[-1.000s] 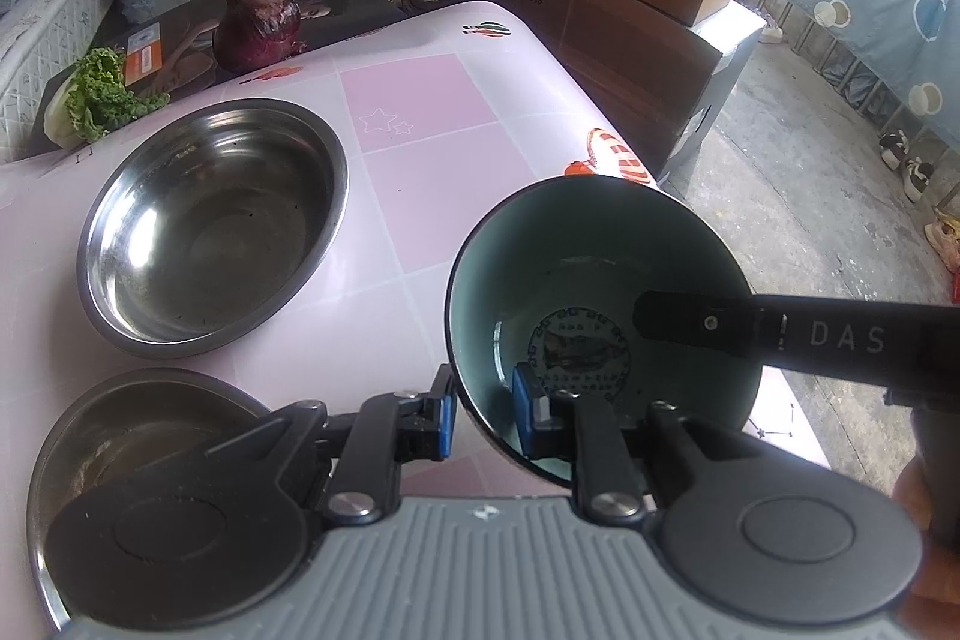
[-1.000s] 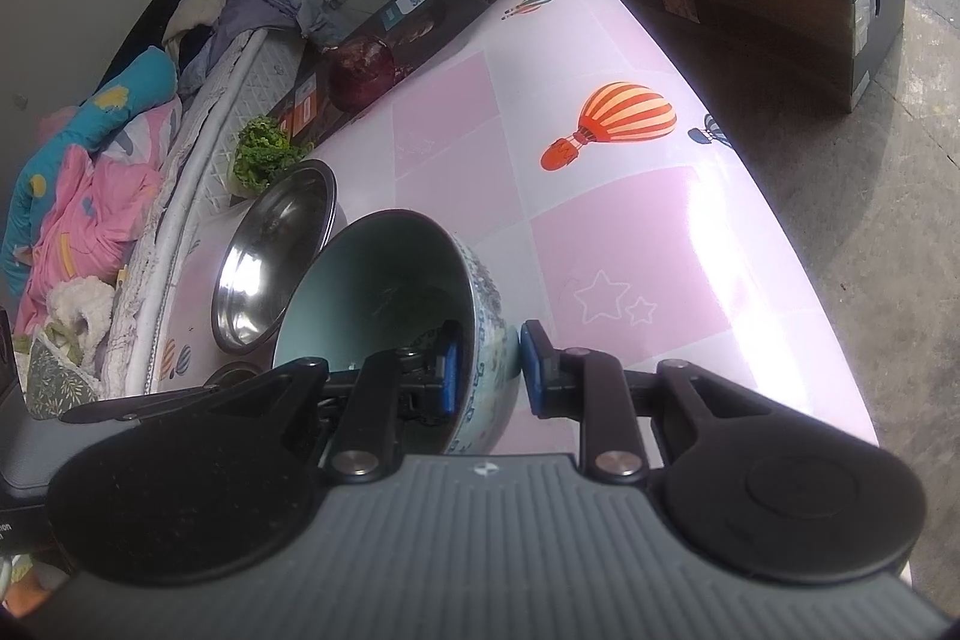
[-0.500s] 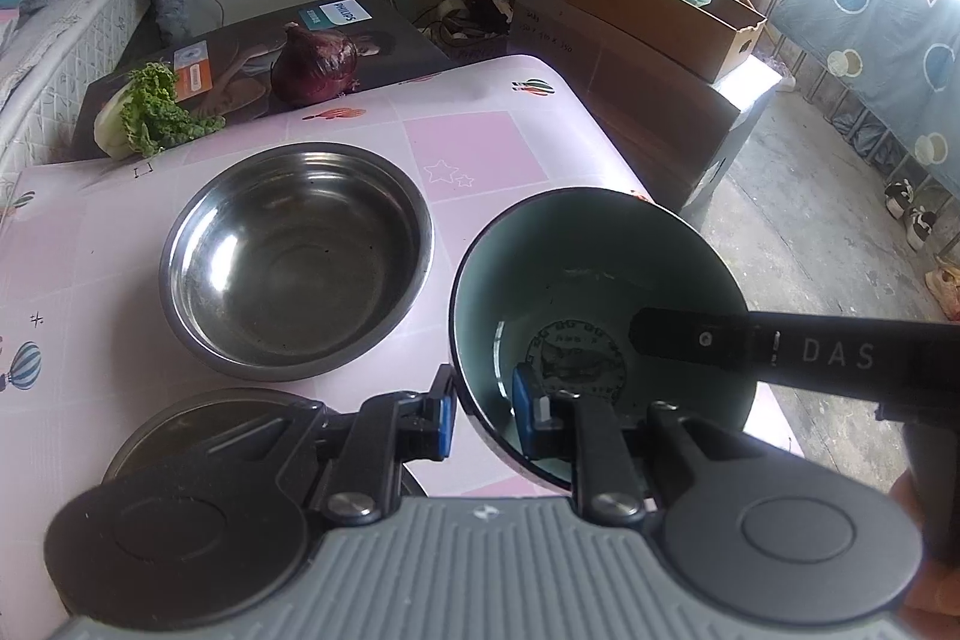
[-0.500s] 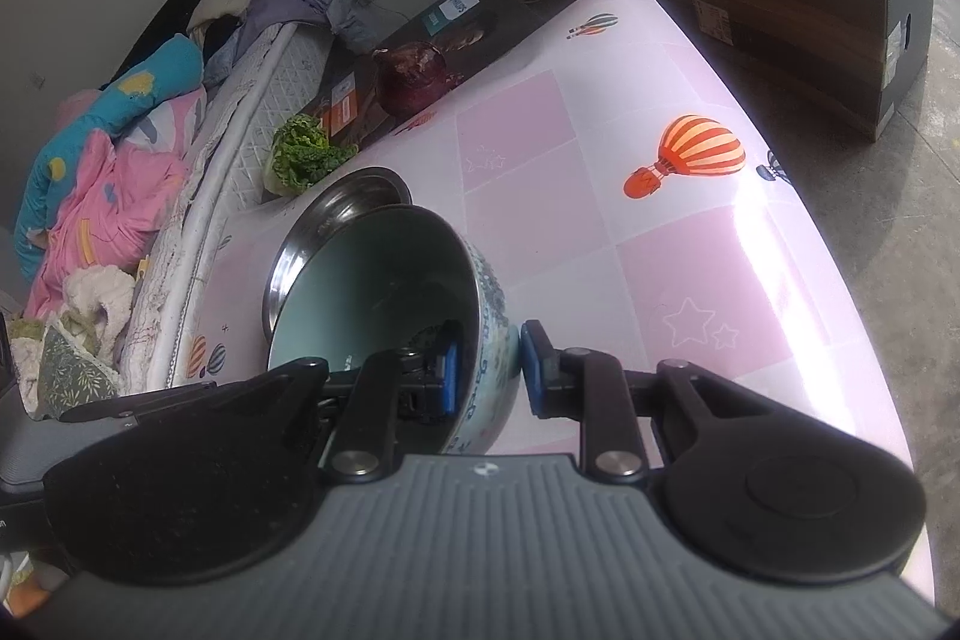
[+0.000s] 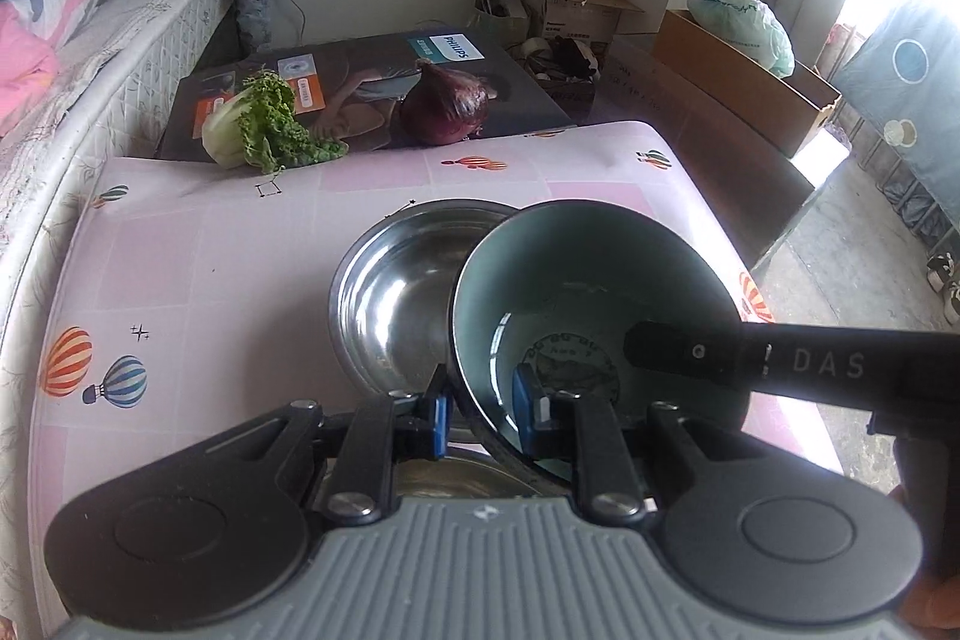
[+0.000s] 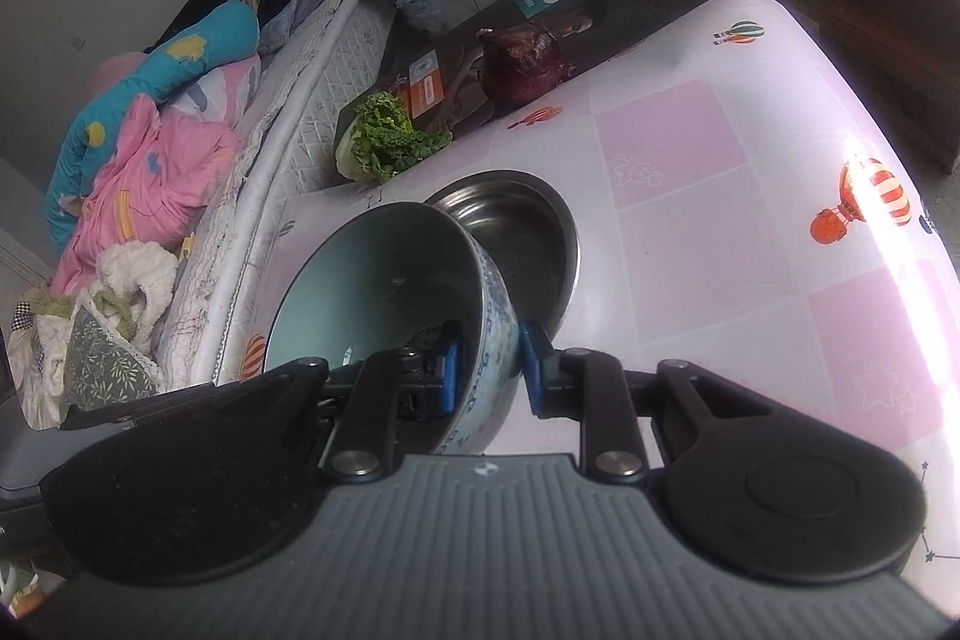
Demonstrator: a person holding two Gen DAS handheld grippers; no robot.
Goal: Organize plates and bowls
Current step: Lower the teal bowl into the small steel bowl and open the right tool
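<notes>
Both claws clamp the ceramic bowl rim: left gripper on the near edge, right gripper opposite, steel bowl just beyond.

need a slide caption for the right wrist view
Right tongs clamp the rim of a blue-patterned ceramic bowl, held tilted above a steel bowl on the pink table.

Your right gripper has its jaws clamped on the near wall of the ceramic bowl, one blue pad inside, one outside. The bowl tilts above the pink tabletop, overlapping the steel bowl. Beyond lie lettuce and a red onion.
</notes>
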